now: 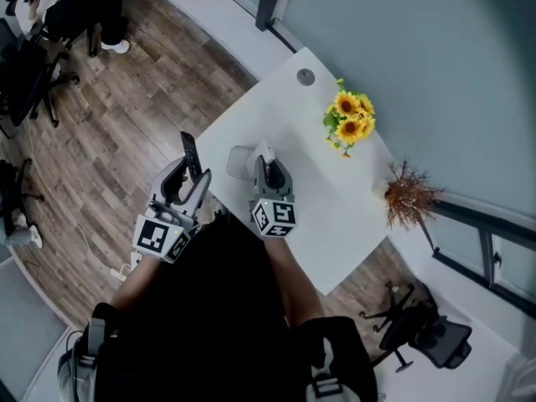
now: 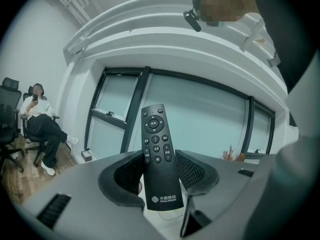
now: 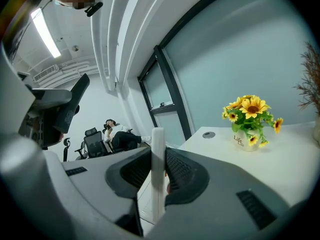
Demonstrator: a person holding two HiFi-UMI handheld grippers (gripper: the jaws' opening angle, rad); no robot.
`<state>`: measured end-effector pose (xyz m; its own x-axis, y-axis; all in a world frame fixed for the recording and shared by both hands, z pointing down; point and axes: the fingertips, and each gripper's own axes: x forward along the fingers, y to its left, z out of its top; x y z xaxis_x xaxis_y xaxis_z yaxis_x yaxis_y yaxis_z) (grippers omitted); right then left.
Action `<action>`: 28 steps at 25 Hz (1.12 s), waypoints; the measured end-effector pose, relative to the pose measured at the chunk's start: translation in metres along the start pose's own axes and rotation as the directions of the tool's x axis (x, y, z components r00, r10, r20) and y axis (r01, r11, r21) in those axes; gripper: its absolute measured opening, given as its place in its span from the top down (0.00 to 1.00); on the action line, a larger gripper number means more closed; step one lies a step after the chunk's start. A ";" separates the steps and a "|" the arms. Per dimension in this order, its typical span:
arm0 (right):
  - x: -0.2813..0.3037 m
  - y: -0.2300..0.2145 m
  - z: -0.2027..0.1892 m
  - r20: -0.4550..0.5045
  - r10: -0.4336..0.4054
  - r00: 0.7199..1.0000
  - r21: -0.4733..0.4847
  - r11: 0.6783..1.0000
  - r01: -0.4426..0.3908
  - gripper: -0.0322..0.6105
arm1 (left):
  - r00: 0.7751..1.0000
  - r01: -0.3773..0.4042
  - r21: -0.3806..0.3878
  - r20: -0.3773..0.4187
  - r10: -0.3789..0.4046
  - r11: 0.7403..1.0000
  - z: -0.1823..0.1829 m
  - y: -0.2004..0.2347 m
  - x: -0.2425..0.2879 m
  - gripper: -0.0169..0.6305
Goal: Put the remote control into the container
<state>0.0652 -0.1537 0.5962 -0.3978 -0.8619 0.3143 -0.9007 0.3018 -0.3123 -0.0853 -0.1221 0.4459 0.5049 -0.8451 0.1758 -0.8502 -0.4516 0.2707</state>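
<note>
A black remote control [image 1: 189, 151] stands upright off the table's left edge, with my left gripper [image 1: 189, 181] shut on its lower half. The left gripper view shows the remote [image 2: 158, 149], buttons facing the camera, clamped between the pads of that gripper [image 2: 159, 173]. A white container [image 1: 241, 162] sits on the white table [image 1: 335, 216] near its left edge. My right gripper [image 1: 266, 169] is shut on the container's rim. Seen from the right gripper view, the thin white wall [image 3: 158, 149] stands between both pads of the gripper [image 3: 157, 176].
A pot of sunflowers [image 1: 350, 117] and a bunch of dried twigs [image 1: 408, 193] stand along the table's far side. A round cable cap [image 1: 306, 77] sits at the far corner. An office chair [image 1: 423, 325] is at lower right. A seated person [image 2: 40, 124] is across the room.
</note>
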 end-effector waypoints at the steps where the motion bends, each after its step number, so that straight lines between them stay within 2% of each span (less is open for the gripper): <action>1: 0.001 0.000 -0.003 -0.006 0.001 1.000 -0.001 1.000 -0.001 0.82 | 1.000 0.001 -0.006 0.003 -0.001 1.000 0.000 0.000 0.001 0.66; 7: 0.002 0.000 -0.012 -0.026 0.007 1.000 -0.011 1.000 -0.008 0.82 | 1.000 -0.002 -0.005 -0.014 0.002 1.000 -0.001 -0.001 0.004 0.66; 14: -0.001 -0.002 -0.014 -0.035 0.002 0.999 -0.025 1.000 -0.003 0.82 | 1.000 0.008 -0.027 0.005 -0.008 1.000 0.001 -0.005 0.006 0.66; 18: -0.004 0.000 -0.018 -0.031 0.004 1.000 -0.048 0.999 -0.006 0.82 | 0.999 0.017 -0.009 0.040 -0.017 1.000 0.008 -0.006 0.009 0.66; 21: -0.006 0.001 -0.023 -0.030 0.001 1.000 -0.065 0.998 -0.003 0.82 | 1.000 0.019 -0.007 0.007 -0.019 1.000 0.004 -0.007 0.010 0.66; 28: -0.009 0.002 -0.031 -0.042 -0.008 0.999 -0.089 0.996 0.004 0.81 | 1.000 0.021 -0.014 0.000 -0.021 1.000 0.000 -0.008 0.011 0.66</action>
<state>0.0613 -0.1330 0.6204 -0.3977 -0.8466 0.3538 -0.9143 0.3335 -0.2297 -0.0727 -0.1276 0.4455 0.5230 -0.8351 0.1705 -0.8370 -0.4655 0.2877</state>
